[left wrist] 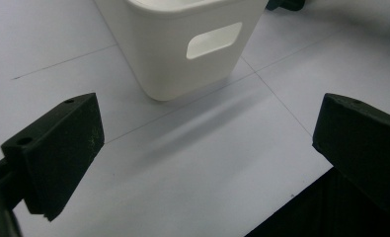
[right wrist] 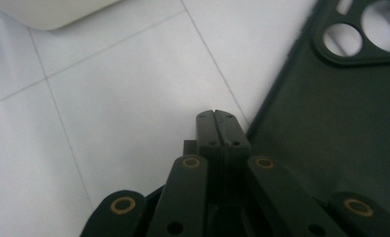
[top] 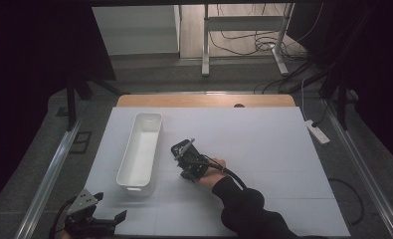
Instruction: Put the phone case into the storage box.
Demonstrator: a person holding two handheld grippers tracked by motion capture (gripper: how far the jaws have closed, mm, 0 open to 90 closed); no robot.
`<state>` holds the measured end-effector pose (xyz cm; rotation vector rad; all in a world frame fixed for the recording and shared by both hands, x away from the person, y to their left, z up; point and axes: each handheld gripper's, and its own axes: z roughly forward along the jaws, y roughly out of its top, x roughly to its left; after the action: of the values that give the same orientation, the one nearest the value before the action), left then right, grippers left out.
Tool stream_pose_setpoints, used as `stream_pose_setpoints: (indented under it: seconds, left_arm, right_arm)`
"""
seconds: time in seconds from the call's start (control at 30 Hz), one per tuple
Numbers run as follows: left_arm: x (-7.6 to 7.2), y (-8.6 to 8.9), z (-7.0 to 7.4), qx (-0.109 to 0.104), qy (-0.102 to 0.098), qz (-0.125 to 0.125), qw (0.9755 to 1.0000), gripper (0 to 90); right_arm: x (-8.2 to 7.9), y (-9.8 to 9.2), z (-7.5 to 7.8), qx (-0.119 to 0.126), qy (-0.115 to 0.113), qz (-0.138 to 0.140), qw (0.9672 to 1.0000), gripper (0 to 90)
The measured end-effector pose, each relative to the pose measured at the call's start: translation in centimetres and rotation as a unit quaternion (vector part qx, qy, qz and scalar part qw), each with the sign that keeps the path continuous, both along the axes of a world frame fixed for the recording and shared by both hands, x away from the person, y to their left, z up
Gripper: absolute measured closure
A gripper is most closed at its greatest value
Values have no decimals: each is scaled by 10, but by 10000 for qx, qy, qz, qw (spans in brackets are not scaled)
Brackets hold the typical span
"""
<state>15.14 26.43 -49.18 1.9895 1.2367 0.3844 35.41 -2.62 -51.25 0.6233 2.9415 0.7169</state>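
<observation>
The left gripper (top: 109,209) sits at the near left corner of the desk (top: 263,149), just short of the near end of the white bin (top: 140,149); its jaws stand wide apart with nothing between them, and in the left gripper view the bin (left wrist: 182,54) rises ahead of them, apart from both, showing a rounded corner and an oval handle cut-out in its end wall; no lettering can be read on that wall. Farther in, to the right of the bin and near its middle, the right gripper (top: 183,152) comes in on a dark-sleeved forearm; its jaws are pressed together with nothing held, as the right gripper view shows, where the right gripper (right wrist: 221,118) has its tips at the edge of a black phone case (right wrist: 331,123); whether they touch it I cannot tell. The case (top: 181,148) lies flat on the desk just beside the bin's right wall, apart from it; its camera cut-outs show as round holes at its far end; no brand or writing is legible on it. The white desk surface is ruled with thin grid lines, and a bare wooden strip runs along the edge beyond the bin's far end.
</observation>
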Motion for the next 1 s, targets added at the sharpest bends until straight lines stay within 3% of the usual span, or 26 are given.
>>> stream_pose_setpoints:
  seconds: [0.4, 0.53, 0.73, 1.0]
  left_arm:
    - [0, 0, 0, 11, 7, 4, 10000, 1]
    - [0, 0, 0, 10, 14, 0, 10000, 1]
    - [0, 0, 0, 9, 20, 3, 10000, 1]
    - [1, -1, 0, 28, 32, 1, 10000, 2]
  right_arm:
    - [12, -19, 2, -40, 17, -213, 9998, 900]
    - [14, -22, 1, 34, 98, -271, 9996, 899]
    - [12, -20, 5, 4, 29, -265, 9996, 893]
    - [10, -23, 24, 134, -221, -258, 9993, 726]
